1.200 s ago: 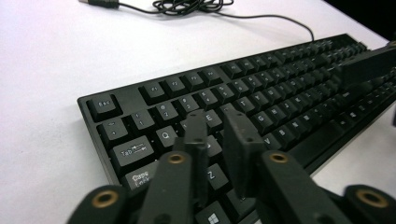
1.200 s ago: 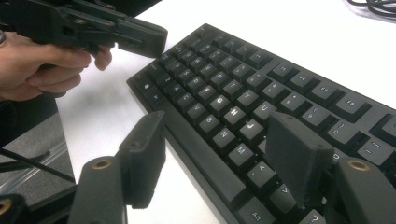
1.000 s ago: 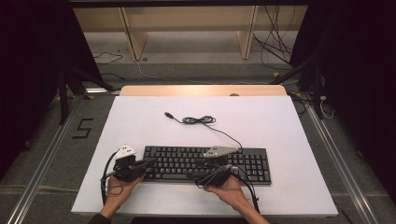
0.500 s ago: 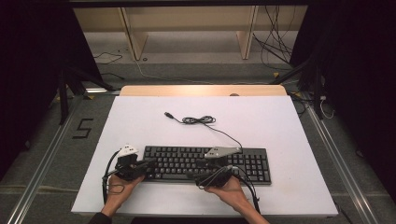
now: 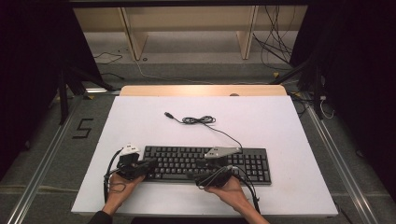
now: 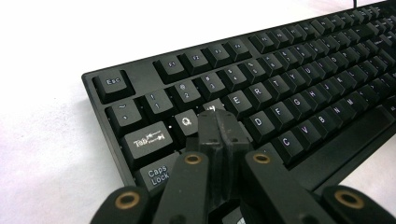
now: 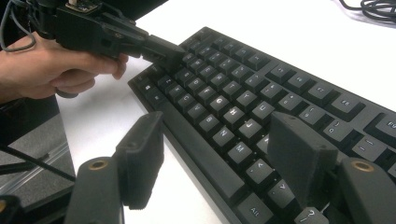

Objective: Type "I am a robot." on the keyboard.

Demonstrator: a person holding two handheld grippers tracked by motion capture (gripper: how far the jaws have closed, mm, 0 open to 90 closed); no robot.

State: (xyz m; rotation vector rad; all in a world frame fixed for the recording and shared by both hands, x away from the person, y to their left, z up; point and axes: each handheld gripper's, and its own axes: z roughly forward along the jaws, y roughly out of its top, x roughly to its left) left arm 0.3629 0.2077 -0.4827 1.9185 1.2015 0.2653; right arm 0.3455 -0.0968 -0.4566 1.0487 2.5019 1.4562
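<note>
A black keyboard (image 5: pixel 205 163) lies across the near half of the white table (image 5: pixel 280 126). My left gripper (image 5: pixel 150 164) is shut with nothing between its jaws. Its tips (image 6: pixel 218 122) rest on the keys just right of Q, at the keyboard's (image 6: pixel 289 88) left end. My right gripper (image 5: pixel 201 179) is open and points left along the keyboard's front edge. One of its jaws hangs over the bare table and the other over the bottom key row (image 7: pixel 219 154). The right gripper view also has the left gripper (image 7: pixel 161 46) with its tip on the keys (image 7: pixel 233 93).
The keyboard's cable runs from its back edge to a loose coil (image 5: pixel 198 120), ending in a USB plug (image 5: pixel 167 114) at mid table. A wooden strip (image 5: pixel 201 90) borders the table's far edge. Shelving and loose cables (image 5: pixel 275 46) stand on the floor beyond.
The left gripper has edged slightly right, onto the keyboard's left keys. The right hand has barely shifted.
</note>
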